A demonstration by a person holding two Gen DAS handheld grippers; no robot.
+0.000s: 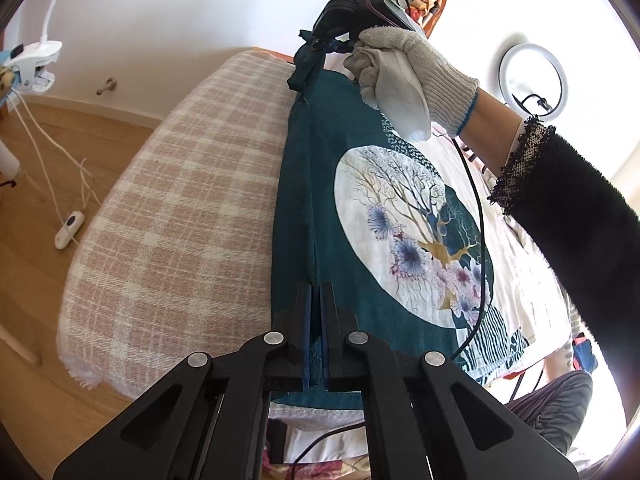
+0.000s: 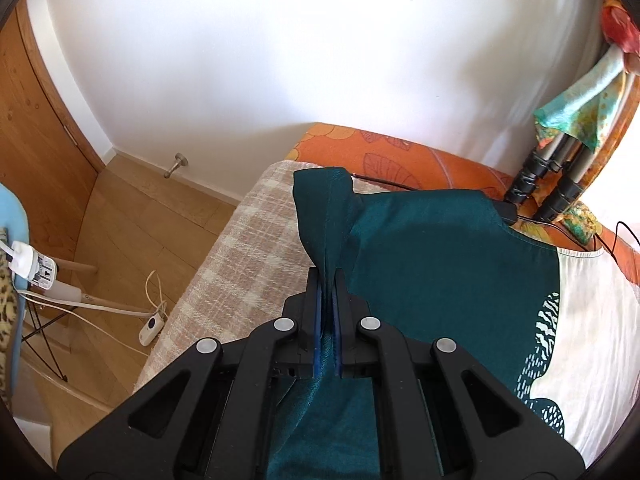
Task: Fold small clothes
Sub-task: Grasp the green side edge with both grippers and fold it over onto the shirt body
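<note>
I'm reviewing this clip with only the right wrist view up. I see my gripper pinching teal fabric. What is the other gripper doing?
Observer: The left gripper is shut on the near edge of the same teal garment, so that edge runs between both grippers.
Operator: Does the garment have any print? I only see plain teal and some white.
Observer: Yes, a large white circle with a tree and flowers faces up.
Operator: Who holds the right gripper?
Observer: A hand in a grey knit glove grips the right gripper, with a black cable trailing from it over the print.
</note>
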